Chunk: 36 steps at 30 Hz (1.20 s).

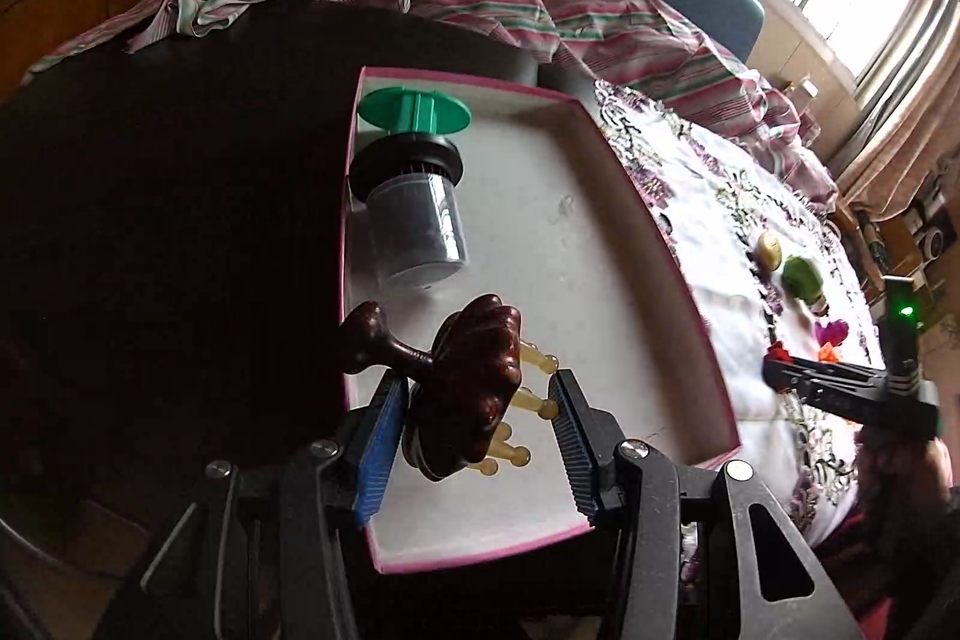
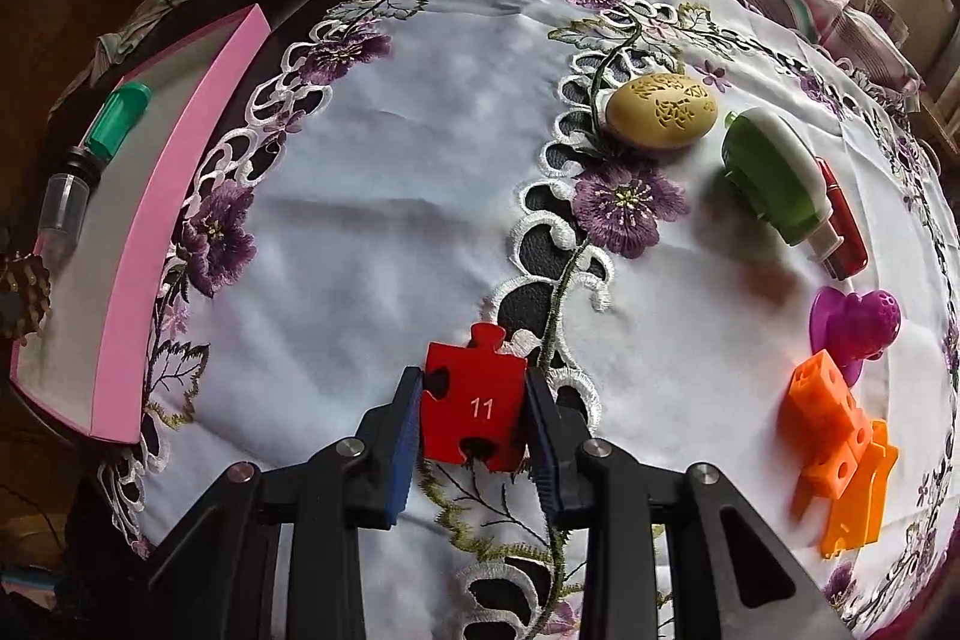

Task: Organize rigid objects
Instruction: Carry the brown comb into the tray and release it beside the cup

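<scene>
- We find the left gripper (image 1: pixel 480 415) closed on a dark brown carved wooden massager with pale amber pegs (image 1: pixel 465 388). Both blue ribbed pads press it; the jaws stand narrowly apart.
- The massager hangs over the near part of a shallow pink-edged cardboard box with a white floor (image 1: pixel 612 292). We cannot tell whether it touches the floor.
- Inside the box, along its left wall, lies a clear plastic jar with a black collar and a green flanged cap (image 1: pixel 414 196), on its side, cap toward the far end.
- We find the right gripper (image 2: pixel 474 409) nearly shut on a flat red plastic jigsaw piece printed "11" (image 2: pixel 474 406); both pads grip its side edges.
- The piece sits low over a white cloth embroidered with purple flowers (image 2: pixel 360 220); contact with the cloth cannot be judged.
- On the cloth to the right we note a tan perforated egg-shaped object (image 2: pixel 660 109) and just beside it a green and white plastic dispenser (image 2: pixel 774 172), with a red cylinder (image 2: pixel 846 232) against its far side.
- Nearer lie a magenta heart-shaped plastic piece (image 2: pixel 855 325) and orange plastic blocks with holes (image 2: pixel 834 436), close together.
- The box stands at the left edge of the cloth, well apart from these loose items.
</scene>
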Each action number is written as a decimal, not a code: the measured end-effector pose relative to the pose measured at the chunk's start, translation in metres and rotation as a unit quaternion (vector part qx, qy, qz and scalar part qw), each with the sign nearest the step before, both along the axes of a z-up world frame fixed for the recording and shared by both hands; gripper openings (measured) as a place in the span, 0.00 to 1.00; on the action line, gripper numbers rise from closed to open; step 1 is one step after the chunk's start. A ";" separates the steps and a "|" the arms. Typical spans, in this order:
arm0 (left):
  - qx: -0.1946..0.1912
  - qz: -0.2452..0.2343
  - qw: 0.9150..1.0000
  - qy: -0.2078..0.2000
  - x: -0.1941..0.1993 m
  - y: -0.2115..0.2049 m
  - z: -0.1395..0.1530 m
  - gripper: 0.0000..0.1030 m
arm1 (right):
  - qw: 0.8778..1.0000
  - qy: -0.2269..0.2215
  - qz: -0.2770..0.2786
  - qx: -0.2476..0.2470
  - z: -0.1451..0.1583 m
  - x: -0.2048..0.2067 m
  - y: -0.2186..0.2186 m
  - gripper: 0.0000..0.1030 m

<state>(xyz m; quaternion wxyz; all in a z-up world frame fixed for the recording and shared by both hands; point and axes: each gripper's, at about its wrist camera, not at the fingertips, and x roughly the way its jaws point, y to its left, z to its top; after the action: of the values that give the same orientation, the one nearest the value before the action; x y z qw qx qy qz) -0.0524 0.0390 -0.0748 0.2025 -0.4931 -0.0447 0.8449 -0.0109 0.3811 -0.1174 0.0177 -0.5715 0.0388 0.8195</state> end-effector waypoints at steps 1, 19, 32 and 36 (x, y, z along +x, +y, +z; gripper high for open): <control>-0.003 -0.002 1.000 -0.001 -0.001 0.001 -0.002 0.48 | 1.000 0.000 0.000 0.000 0.000 0.000 0.000 0.31; -0.006 0.039 0.998 0.047 0.007 -0.014 0.025 0.58 | 1.000 0.004 0.003 0.011 0.006 0.009 -0.004 0.31; -0.033 0.048 0.995 0.085 0.018 -0.013 0.054 0.59 | 1.000 0.009 0.007 0.021 0.006 0.008 -0.005 0.31; -0.040 0.048 0.994 0.092 0.022 -0.010 0.059 0.59 | 1.000 0.009 0.008 0.021 0.006 0.009 -0.005 0.31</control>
<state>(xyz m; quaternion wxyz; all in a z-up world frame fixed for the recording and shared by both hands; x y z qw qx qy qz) -0.0308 0.0289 -0.0160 0.1454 -0.4184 -0.0154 0.8964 -0.0023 0.3762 -0.1110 0.0231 -0.5636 0.0171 0.8255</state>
